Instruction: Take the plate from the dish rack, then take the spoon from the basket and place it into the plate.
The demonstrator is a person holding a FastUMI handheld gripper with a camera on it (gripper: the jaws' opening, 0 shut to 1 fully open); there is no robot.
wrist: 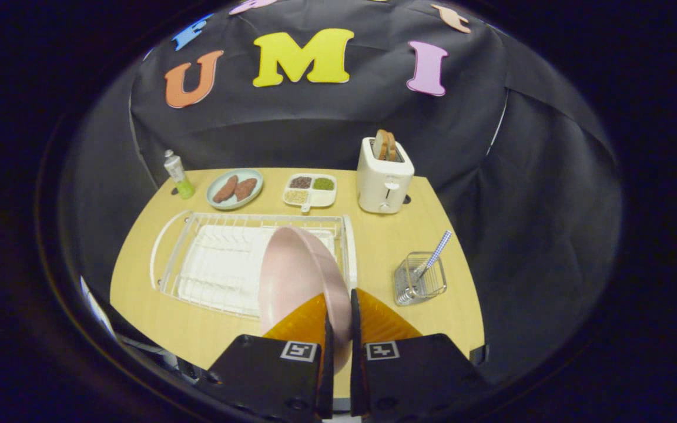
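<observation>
Gripper (338,305) jaws clamp the pink plate (297,276) rim, plate tilted over the dish rack (209,264); spoon (435,254) in wire basket (421,282) at 2 o'clock.

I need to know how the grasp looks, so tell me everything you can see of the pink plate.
The pink plate is round, smooth and matte, like plastic or ceramic, with a raised rim. It stands tilted on edge, its hollow face turned toward the dish rack. The gripper jaws are closed on its near rim, one on each face. It sits over the rack's right end; whether it touches the rack I cannot tell.
</observation>
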